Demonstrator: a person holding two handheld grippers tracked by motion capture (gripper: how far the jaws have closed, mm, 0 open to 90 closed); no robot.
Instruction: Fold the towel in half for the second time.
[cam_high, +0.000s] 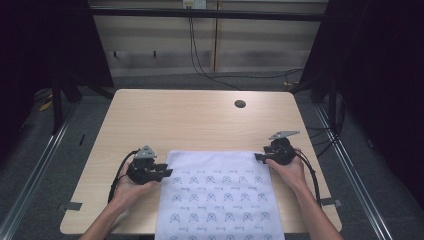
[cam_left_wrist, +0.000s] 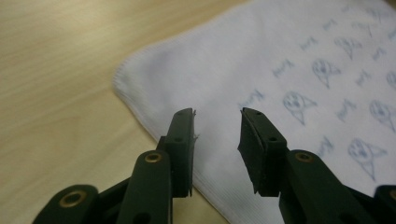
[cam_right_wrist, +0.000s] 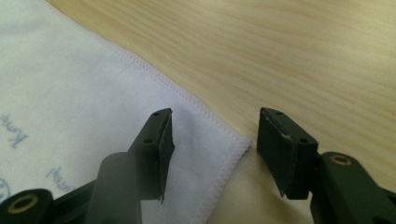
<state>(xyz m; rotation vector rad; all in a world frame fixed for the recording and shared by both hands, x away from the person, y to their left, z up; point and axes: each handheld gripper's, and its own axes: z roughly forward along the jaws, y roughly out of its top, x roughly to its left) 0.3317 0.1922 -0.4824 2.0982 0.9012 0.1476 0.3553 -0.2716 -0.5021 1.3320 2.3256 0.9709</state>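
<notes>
Black jaws of your left tool (cam_left_wrist: 217, 140) fill bottom of left gripper view, parted, nothing between pads, hovering over near-left corner area of printed white cloth (cam_left_wrist: 280, 84). Right tool (cam_right_wrist: 215, 154) likewise open and empty, straddling cloth's hemmed corner (cam_right_wrist: 236, 144). Cloth (cam_high: 220, 192) lies flat at lower centre of table (cam_high: 200, 120), near edge hanging off. Expect it light, limp, thin; it will drape and slide. Pinch stitched hem at the two far corners.
</notes>
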